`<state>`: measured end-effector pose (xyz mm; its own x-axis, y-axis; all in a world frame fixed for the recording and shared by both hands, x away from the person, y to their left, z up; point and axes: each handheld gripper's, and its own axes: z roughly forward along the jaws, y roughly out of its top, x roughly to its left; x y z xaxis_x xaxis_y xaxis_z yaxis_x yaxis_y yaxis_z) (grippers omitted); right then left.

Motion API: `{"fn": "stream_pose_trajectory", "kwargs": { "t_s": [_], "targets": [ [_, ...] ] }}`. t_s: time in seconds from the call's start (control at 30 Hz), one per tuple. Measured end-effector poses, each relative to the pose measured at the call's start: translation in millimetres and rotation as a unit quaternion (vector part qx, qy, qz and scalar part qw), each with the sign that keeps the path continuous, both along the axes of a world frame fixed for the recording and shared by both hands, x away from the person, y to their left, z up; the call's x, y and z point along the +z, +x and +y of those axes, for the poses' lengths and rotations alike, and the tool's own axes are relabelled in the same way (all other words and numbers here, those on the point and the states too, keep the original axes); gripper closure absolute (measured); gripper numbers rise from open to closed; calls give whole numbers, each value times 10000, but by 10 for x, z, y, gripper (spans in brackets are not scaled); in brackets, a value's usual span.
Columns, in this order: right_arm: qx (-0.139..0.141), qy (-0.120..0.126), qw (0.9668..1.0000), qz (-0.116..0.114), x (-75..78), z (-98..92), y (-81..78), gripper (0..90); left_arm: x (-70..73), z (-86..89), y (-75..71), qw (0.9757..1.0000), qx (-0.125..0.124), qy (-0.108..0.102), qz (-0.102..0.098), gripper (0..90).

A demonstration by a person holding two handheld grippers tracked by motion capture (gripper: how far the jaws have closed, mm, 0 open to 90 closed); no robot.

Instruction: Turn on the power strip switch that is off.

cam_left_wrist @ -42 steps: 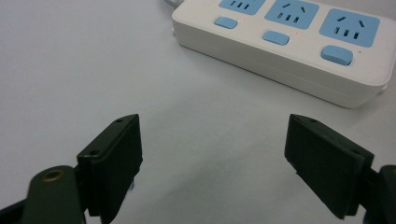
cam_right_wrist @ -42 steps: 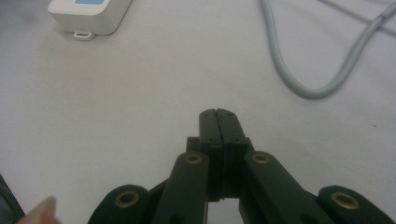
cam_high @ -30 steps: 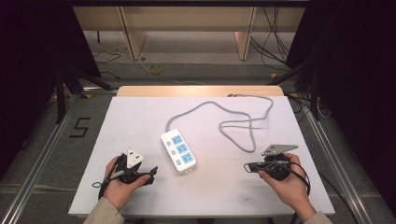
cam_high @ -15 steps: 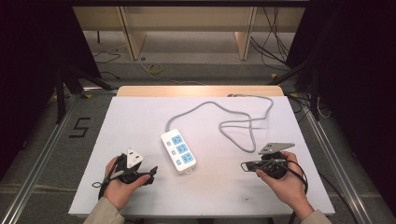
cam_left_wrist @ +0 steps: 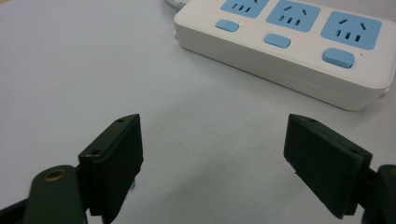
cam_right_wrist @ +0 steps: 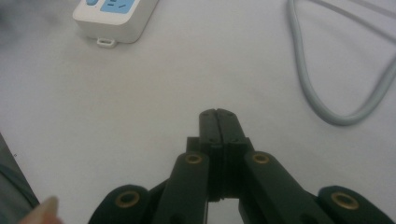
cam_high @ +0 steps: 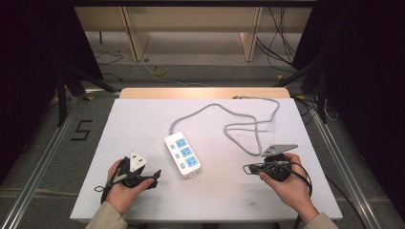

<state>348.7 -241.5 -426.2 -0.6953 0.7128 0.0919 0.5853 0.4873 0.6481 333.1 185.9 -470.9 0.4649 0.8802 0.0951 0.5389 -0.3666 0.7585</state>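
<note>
Gleaming oblong white plastic power strip (cam_high: 182, 154)

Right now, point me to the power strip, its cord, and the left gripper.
power strip (cam_high: 183, 154): high view, middle of its white top face.
cord (cam_high: 248, 126): high view, grey loop lying on the table.
left gripper (cam_left_wrist: 212, 161): left gripper view, midway between its wide-apart black tips.

The right gripper (cam_high: 248, 168) has drifted slightly toward seven o'clock. Its grey plate (cam_high: 279, 149) has tilted a little with it.
</note>
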Motion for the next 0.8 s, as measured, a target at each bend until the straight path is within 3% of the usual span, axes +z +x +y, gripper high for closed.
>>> {"fn": "stream_pose_trajectory", "kwargs": {
  "t_s": [0.8],
  "targets": [
    [159,-49,9998,110,70,195,68,900,-2,-14,0,10000,8,-16,-37,196]
  ]
}}
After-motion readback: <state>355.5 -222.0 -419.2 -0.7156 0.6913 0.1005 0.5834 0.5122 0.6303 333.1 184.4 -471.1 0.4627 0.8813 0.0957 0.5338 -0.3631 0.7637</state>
